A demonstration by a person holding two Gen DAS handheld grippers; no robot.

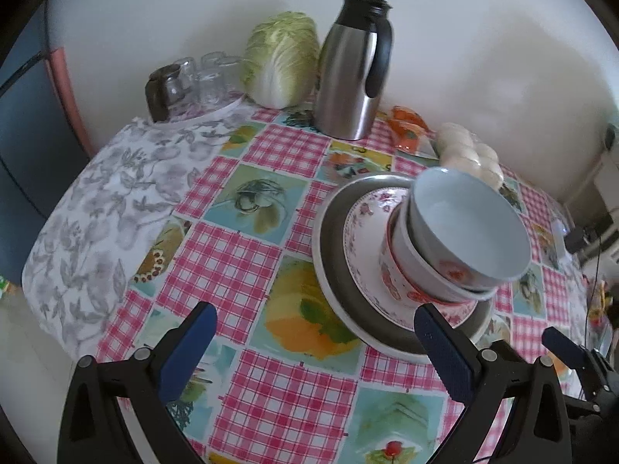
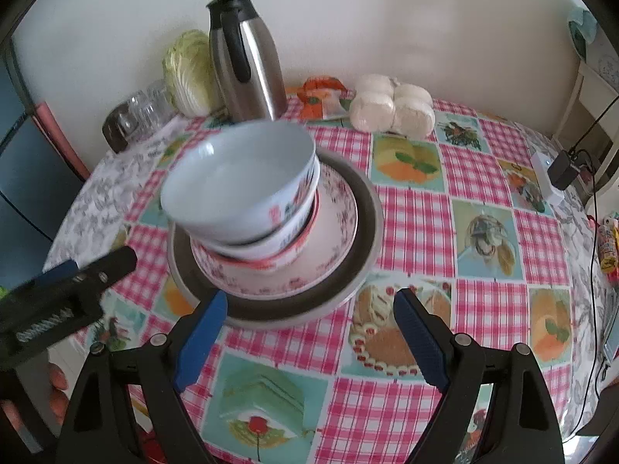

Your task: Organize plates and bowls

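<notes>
Table: a round table covered with a pink-checked oilcloth printed with food pictures, and a grey floral cloth over its left edge.
Stack: near the table's middle — a wide grey metal plate at the bottom, a white plate with a pink flower rim on it, then nested white bowls with red patterns, the top bowl plain pale inside and tilted.
Left gripper: blue-padded fingers spread wide, nothing between them, hanging above the cloth just beside the metal plate's near rim; its right finger overlaps that rim in the left wrist view, and contact cannot be told.
Right gripper: fingers wide apart and empty, at the metal plate's near edge on the other side.
Far edge, by the wall: a steel thermos jug with a black handle, a pale green napa cabbage, upturned clear glasses, a pack of white round buns, an orange packet.
</notes>
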